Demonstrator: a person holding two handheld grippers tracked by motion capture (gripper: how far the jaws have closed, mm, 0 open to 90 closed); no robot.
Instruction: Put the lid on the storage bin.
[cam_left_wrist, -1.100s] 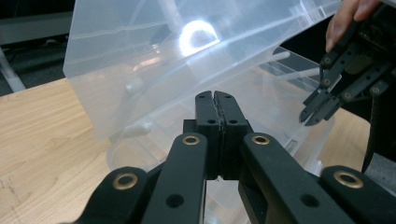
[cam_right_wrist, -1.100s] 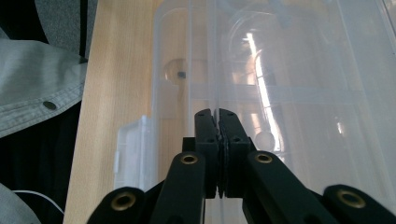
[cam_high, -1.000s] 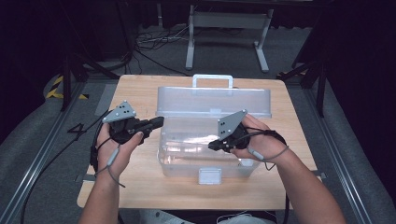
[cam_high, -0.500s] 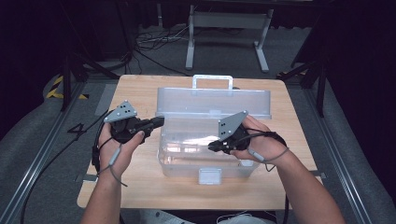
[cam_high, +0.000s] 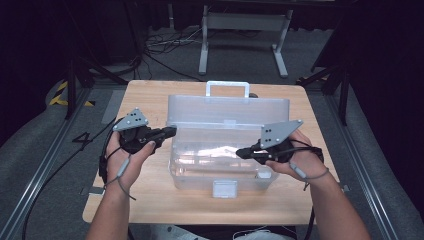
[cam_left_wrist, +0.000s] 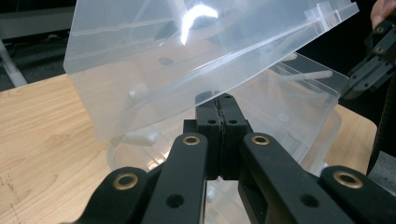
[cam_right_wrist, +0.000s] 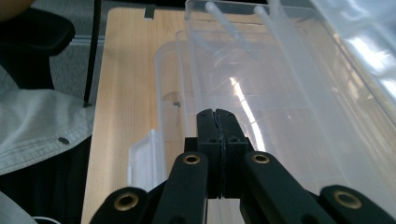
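A clear plastic storage box (cam_high: 222, 162) stands at the middle of the wooden table (cam_high: 165, 200), its long side facing the person. The hinged lid (cam_high: 227, 112) is raised and leans back toward the far edge, with its carry handle (cam_high: 227, 87) uppermost. A white latch (cam_high: 224, 188) hangs at the centre of the front wall. No contents can be made out inside the box through the clear walls.

The left gripper (cam_high: 169, 132) is held at the left end of the box, near the upper rim, with its jaws pointing toward the lid. In the left gripper view its jaws are pressed together with nothing between them, their tips (cam_left_wrist: 219, 100) just beneath the lower edge of the tilted lid (cam_left_wrist: 196, 60); whether they touch it cannot be told.

The right gripper (cam_high: 241, 152) is held over the open box from the right side, its jaws pointing left above the interior. In the right gripper view its jaws are likewise pressed together and empty, their tips (cam_right_wrist: 217, 114) above the front part of the open box (cam_right_wrist: 280, 116). The latch (cam_right_wrist: 144, 161) shows at the lower left of that view, with the table edge (cam_right_wrist: 116, 70) beyond it.

Each gripper is held in one hand, left hand (cam_high: 127, 160) and right hand (cam_high: 300, 160), both forearms entering from the near side of the table.
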